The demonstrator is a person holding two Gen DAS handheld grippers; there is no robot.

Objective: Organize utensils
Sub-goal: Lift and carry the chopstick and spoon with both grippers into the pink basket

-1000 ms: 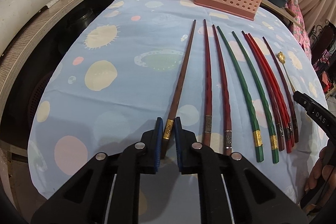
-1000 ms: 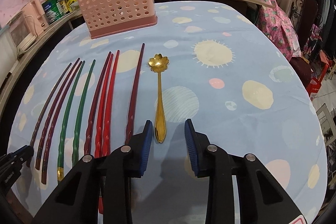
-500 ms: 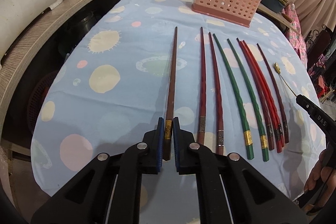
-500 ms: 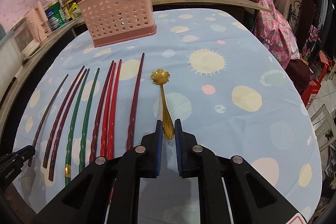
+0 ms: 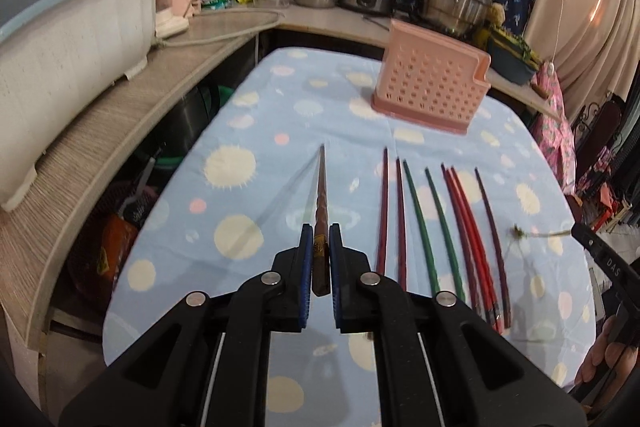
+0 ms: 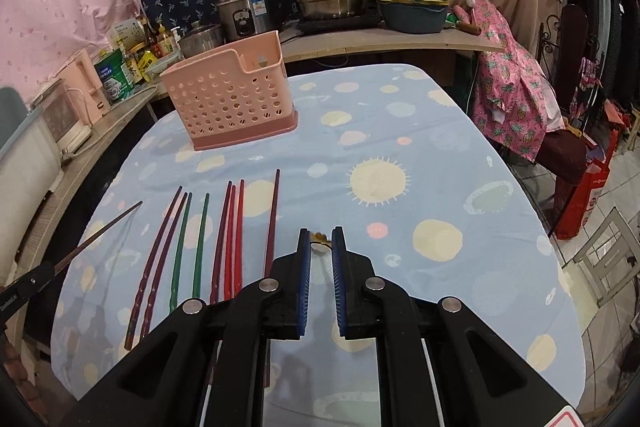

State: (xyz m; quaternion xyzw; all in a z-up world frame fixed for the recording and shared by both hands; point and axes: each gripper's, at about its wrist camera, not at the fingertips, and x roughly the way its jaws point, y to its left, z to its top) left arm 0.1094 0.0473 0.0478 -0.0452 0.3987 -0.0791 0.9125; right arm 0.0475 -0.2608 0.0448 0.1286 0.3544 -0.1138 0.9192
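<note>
1. My left gripper (image 5: 319, 259) is clamped on a brown chopstick (image 5: 321, 203), held near its banded end; its tip points away toward the far side and it's off the cloth, shadow below.
2. My right gripper (image 6: 320, 251) pinches the handle of a gold flower spoon (image 6: 320, 239); only a bit of it shows between the blue pads. In the left cam the spoon (image 5: 536, 233) is blurred, above the table's right side.
3. Seven chopsticks lie in a row on the table w/ blue dotted cloth (image 6: 400, 131): dark red pair (image 5: 390, 219), green pair (image 5: 434, 227), then three more reddish sticks (image 5: 474, 239).
4. Pink perforated utensil basket (image 6: 232, 99) stands upright at the far end, well apart from the row.
</note>
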